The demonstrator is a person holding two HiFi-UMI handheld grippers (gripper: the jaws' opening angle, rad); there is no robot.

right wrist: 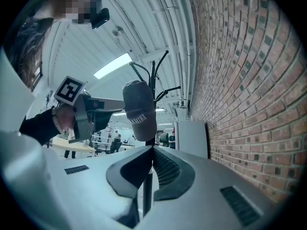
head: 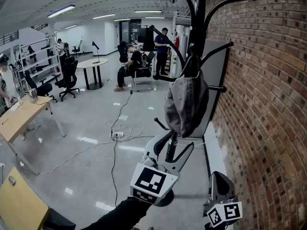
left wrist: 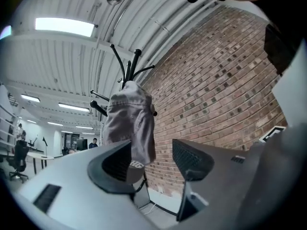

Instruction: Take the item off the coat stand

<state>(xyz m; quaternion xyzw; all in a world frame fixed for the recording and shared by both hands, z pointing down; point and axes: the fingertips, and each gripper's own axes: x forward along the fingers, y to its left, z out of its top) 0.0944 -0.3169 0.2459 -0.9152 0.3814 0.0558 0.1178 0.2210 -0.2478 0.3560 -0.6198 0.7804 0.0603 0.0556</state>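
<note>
Closest to the head camera, the left gripper (head: 175,141) rises from a dark sleeve, its marker cube (head: 153,182) facing up. Its jaws stand wide apart just below the cap (head: 187,102). In the left gripper view the cap's lower edge shows in the gap, and neither pad presses on it.

The cap is a soft, washed grey baseball cap. It hangs from a hook of the black coat stand (head: 199,13) with its brim pointing down, close to the brick wall (head: 268,80). The crown is crumpled and creased, and white lettering runs along the lower edge.

Lower right, the right gripper (head: 218,178) sits apart from the cap. Its jaws are closed tip to tip on nothing.
</note>
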